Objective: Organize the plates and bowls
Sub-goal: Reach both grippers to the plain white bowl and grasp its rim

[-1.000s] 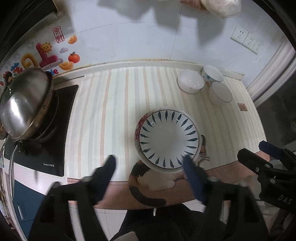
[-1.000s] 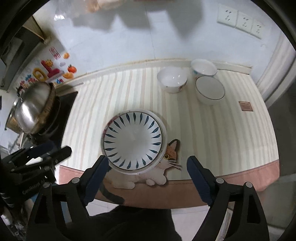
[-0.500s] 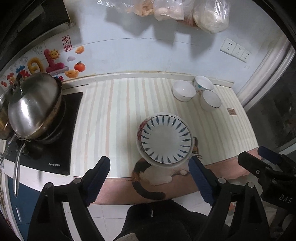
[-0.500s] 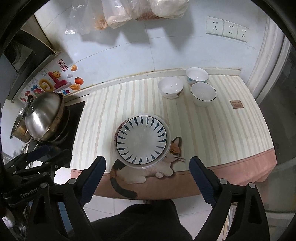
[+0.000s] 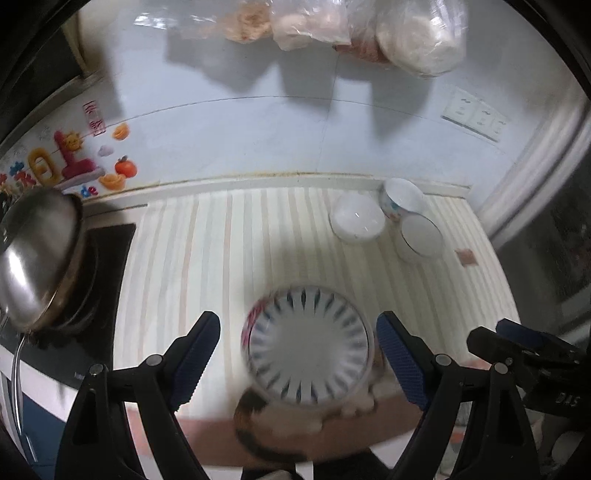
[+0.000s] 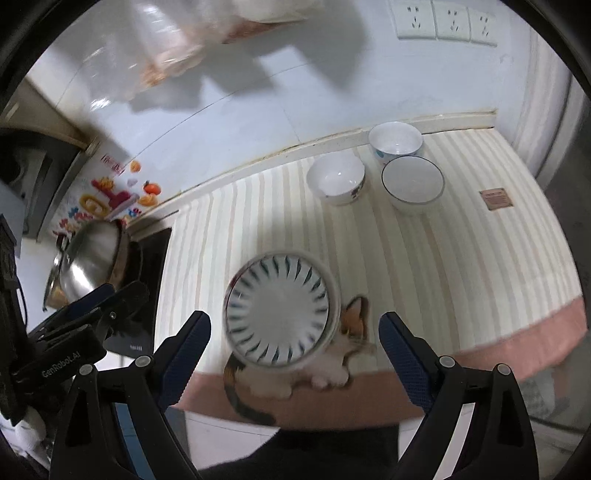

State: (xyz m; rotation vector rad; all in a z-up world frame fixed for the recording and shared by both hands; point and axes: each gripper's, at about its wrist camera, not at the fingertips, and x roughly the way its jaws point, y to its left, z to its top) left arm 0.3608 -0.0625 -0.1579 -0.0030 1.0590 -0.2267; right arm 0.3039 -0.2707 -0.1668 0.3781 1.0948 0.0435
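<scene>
A stack of plates, the top one white with blue leaf marks (image 5: pixel 308 349) (image 6: pixel 279 314), sits near the front edge of the striped counter, over a cat picture. Three white bowls stand at the back right: a plain one (image 5: pixel 356 221) (image 6: pixel 338 177), a patterned one (image 5: pixel 400 195) (image 6: pixel 395 142), and a dark-rimmed one (image 5: pixel 421 238) (image 6: pixel 412 184). My left gripper (image 5: pixel 297 362) is open and empty, above and in front of the plates. My right gripper (image 6: pixel 295 362) is open and empty too, also in front of the plates.
A steel pot with lid (image 5: pixel 35 254) (image 6: pixel 86 262) sits on a black cooktop (image 5: pixel 99 295) at the left. Food bags (image 5: pixel 417 33) hang on the back wall. Sockets (image 6: pixel 443 18) are at the upper right. The counter's pink front edge (image 6: pixel 517 339) is close.
Both grippers rose and pulled back from the plates, then tilted toward the wall. The left gripper's fingers opened away from the plate's rim. The plates and bowls stayed put.
</scene>
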